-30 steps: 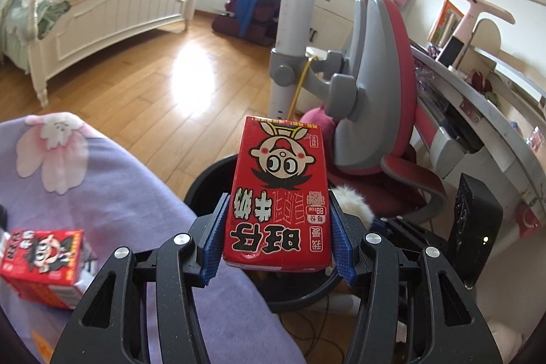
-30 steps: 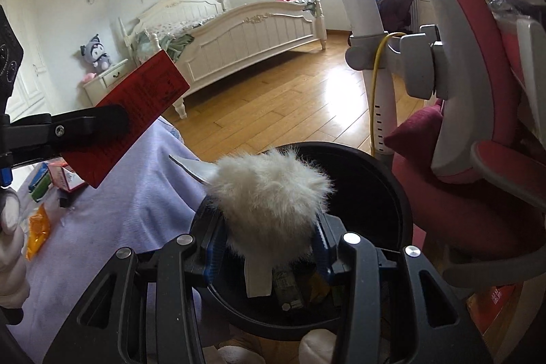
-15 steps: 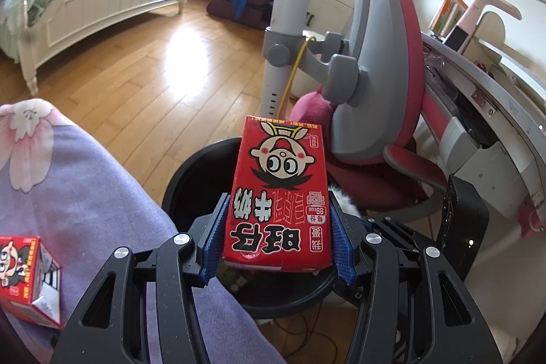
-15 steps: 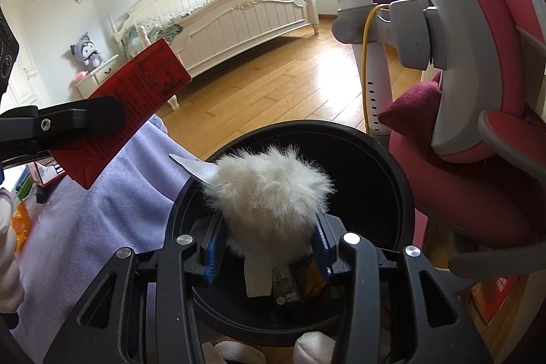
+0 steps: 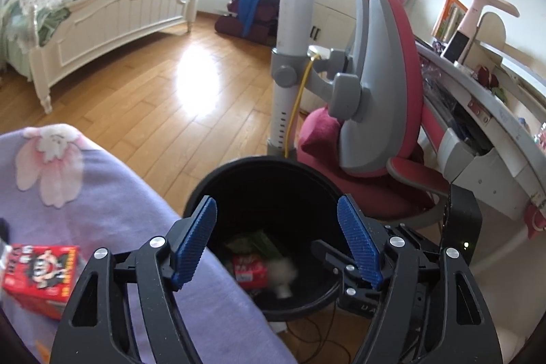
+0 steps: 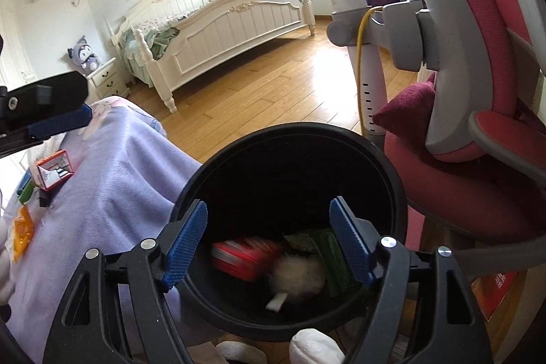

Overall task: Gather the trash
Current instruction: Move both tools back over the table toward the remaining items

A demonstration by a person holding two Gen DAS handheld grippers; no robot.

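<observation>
Left gripper [image 5: 277,239]: jaws have just been opening, now wide apart, nothing between the blue pads. Right gripper [image 6: 268,244]: same, jaws just opened wide, empty. Both are tilted downward over the mouth of the black bin [image 6: 218,159], presumably so anything released falls straight in.

Inside the bin: red milk carton [image 6: 244,256] and white fluffy ball [image 6: 297,272], both motion-blurred, apparently mid-drop or just landing on green packets at the bottom. In the left wrist view the same carton [image 5: 249,268] and ball [image 5: 281,268] show low in the bin.

Still to collect, my reading: a second red carton [image 5: 41,273] near the edge of the purple cloth-covered surface [image 5: 102,193]; in the right view an orange wrapper [image 6: 20,232] and other small items lie further along that cloth.

Pose: the left gripper's finger [image 6: 51,121] enters at the left edge of the right view, so the two grippers sit side by side over the bin.
</observation>
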